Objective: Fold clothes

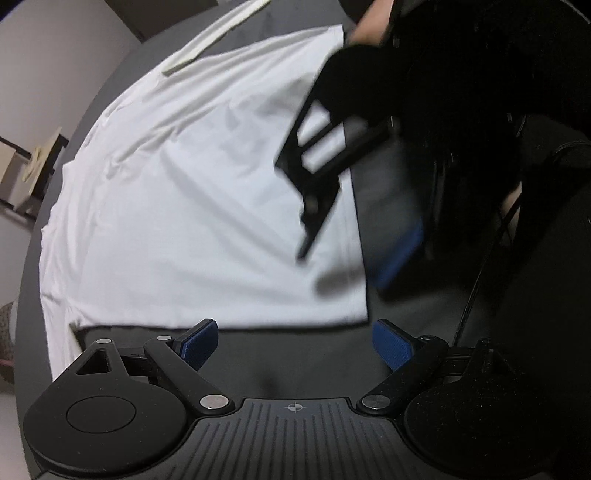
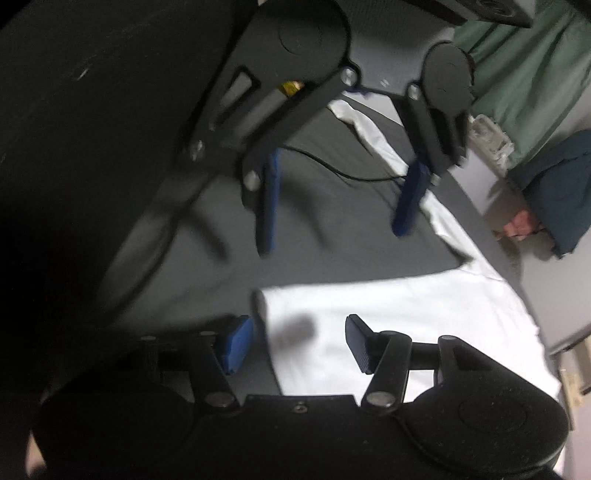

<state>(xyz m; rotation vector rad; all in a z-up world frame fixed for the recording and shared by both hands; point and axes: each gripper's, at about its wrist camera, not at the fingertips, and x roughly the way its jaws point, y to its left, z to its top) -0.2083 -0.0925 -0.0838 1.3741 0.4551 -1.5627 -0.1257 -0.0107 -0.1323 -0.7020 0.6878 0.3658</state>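
The dark grey tabletop (image 1: 258,44) carries a white garment (image 1: 177,206), which is spread flat with light wrinkles and covers most of the surface in the left wrist view. The near hem of the garment lies just ahead of the left hand-held gripper (image 1: 295,345).

The left hand-held gripper is level with the tabletop, with both blue pads spread wide and nothing between them. From the right wrist view, the same unit (image 2: 334,206) hangs above bare tabletop beside the garment edge, fingers pointing down and apart.

The right hand-held gripper (image 2: 299,341) is tilted down over a corner of the garment (image 2: 399,317). Its jaws stand apart and empty; one pad sits over the cloth, the other over the tabletop. In the left wrist view this unit (image 1: 354,254) is motion-blurred and blocks the right edge of the garment.

A black cable (image 2: 332,168) runs across the tabletop beyond the garment. A pale strip (image 1: 218,33) lies at the far end of the tabletop. Green fabric (image 2: 524,70) and a dark blue item (image 2: 561,192) stand off the tabletop.
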